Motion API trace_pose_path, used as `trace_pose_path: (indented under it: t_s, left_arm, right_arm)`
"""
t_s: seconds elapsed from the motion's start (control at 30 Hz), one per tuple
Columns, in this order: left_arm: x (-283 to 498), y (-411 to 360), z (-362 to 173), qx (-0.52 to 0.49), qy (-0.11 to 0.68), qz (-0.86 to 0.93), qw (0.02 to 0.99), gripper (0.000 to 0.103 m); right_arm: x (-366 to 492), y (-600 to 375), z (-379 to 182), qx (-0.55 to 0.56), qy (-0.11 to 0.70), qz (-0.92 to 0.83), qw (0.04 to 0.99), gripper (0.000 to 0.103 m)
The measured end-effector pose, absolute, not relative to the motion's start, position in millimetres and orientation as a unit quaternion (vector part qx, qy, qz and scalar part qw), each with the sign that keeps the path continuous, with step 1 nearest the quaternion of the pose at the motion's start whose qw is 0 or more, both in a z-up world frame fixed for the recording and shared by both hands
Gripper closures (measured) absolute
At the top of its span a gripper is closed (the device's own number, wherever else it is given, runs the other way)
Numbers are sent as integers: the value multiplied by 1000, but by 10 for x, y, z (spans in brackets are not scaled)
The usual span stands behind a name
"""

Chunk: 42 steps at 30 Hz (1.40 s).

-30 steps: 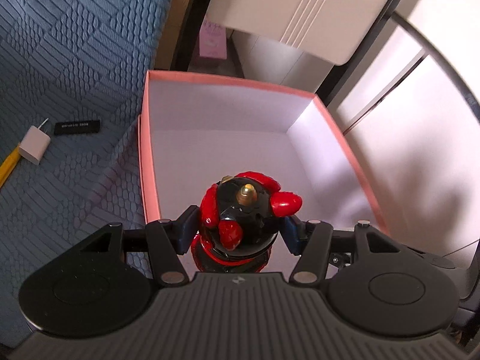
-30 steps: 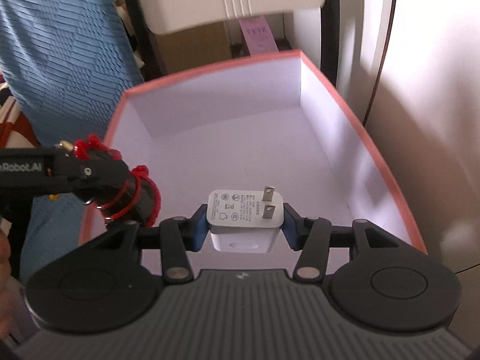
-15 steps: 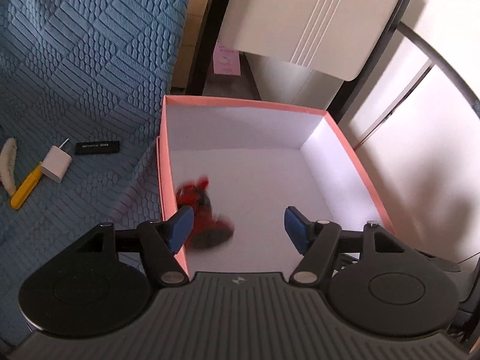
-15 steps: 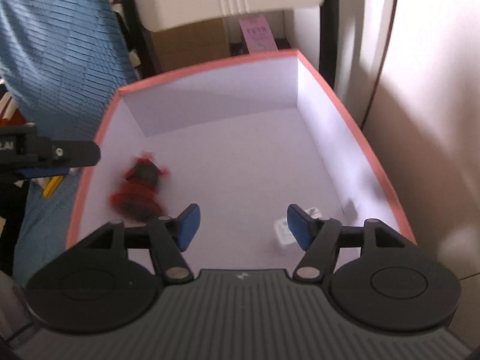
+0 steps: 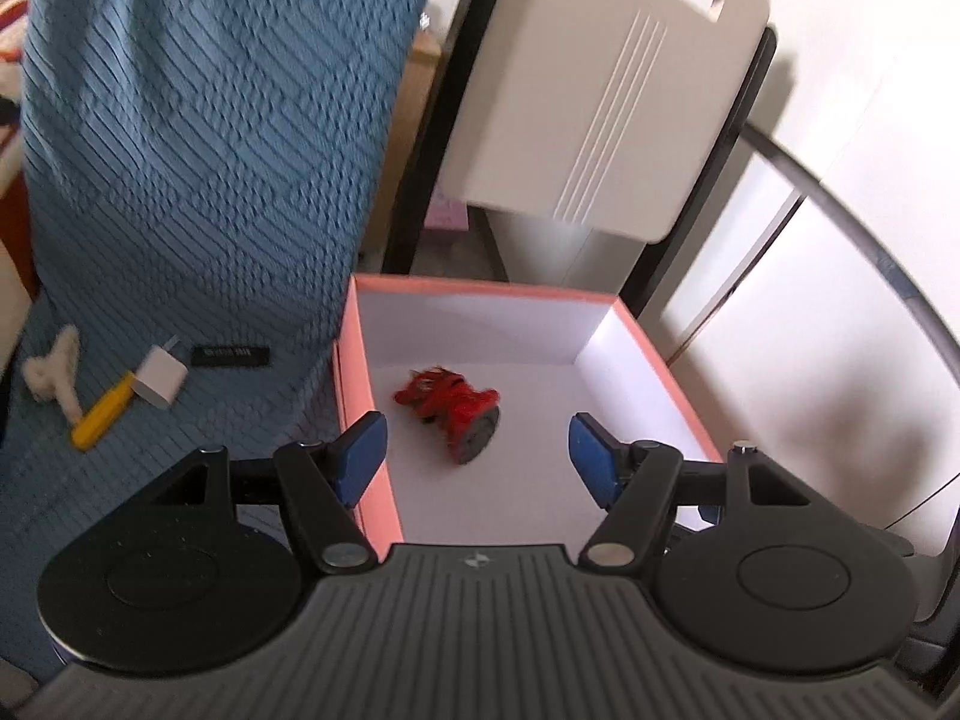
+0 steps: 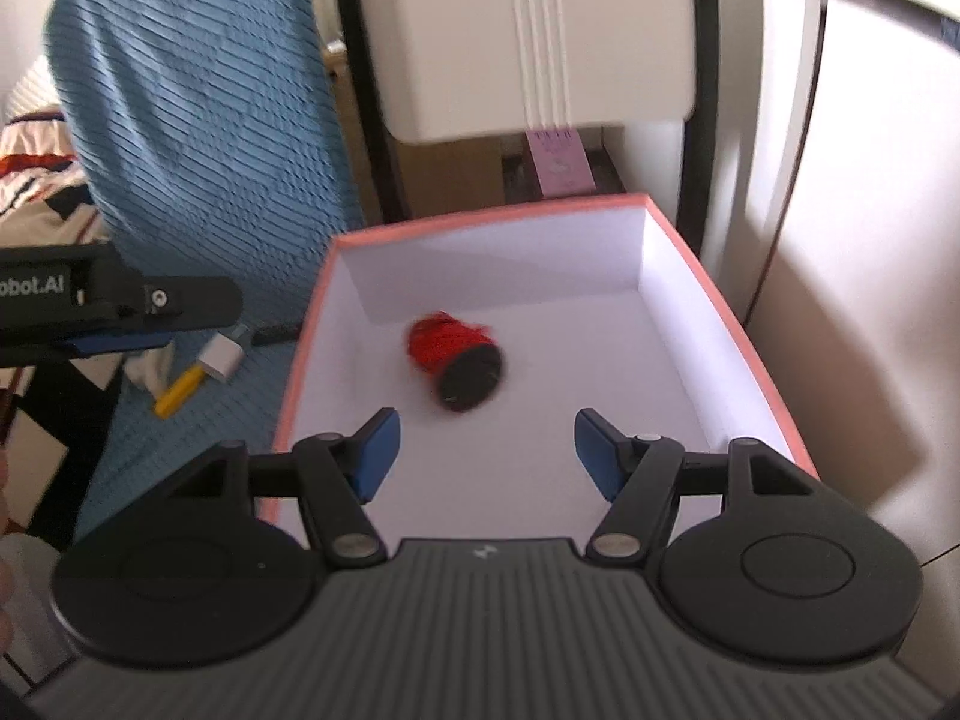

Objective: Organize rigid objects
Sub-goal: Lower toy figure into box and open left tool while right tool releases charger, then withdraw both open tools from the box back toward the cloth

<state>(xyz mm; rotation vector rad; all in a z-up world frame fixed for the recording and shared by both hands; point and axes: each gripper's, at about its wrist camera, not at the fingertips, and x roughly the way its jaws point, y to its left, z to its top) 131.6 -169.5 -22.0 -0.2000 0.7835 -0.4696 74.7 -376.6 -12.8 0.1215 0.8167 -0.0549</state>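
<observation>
A red and black toy [image 5: 450, 408] lies on its side on the white floor of the pink-rimmed box [image 5: 480, 287]. My left gripper [image 5: 477, 456] hangs open above the box's near left part, nothing between its blue pads. In the right wrist view the same toy [image 6: 456, 360] is blurred, ahead of my open, bare right gripper [image 6: 486, 456], which hovers over the box [image 6: 480, 221]. One of the left gripper's fingers [image 6: 180, 300] shows at the left. The white charger dropped into the box is hidden.
On the blue quilted cloth [image 5: 210, 150] left of the box lie a second white charger [image 5: 159, 384], a black stick [image 5: 231, 355], a yellow tool [image 5: 102, 414] and a white fluffy piece [image 5: 54, 375]. A white chair back [image 5: 600, 90] stands behind; a wall is on the right.
Both grippers opened and rose away from the box. The left let go of the toy, the right let go of the white charger; the toy now lies tipped over inside.
</observation>
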Motion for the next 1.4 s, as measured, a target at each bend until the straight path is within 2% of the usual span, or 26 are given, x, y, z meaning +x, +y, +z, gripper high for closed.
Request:
trace_pose_path:
  t_s: [0.17, 0.27, 0.47, 1.27, 1.4]
  left_arm:
    - [1119, -1442, 17, -107, 345, -217, 907, 31]
    - [1011, -1274, 109, -118, 332, -206, 913, 31]
    - [771, -957, 228, -135, 310, -183, 923, 29]
    - [37, -234, 112, -130, 325, -128, 928, 29]
    - [-24, -104, 183, -135, 325, -125, 928, 18]
  right_arm:
    - [625, -3581, 95, 49, 355, -9, 934, 35]
    - [550, -3479, 192, 40, 336, -3, 941, 28]
    - [387, -3300, 336, 38, 314, 12, 949, 26]
    - [-9, -2544, 315, 17, 342, 84, 936, 26]
    - [-8, -2433, 294, 11, 347, 86, 934, 26]
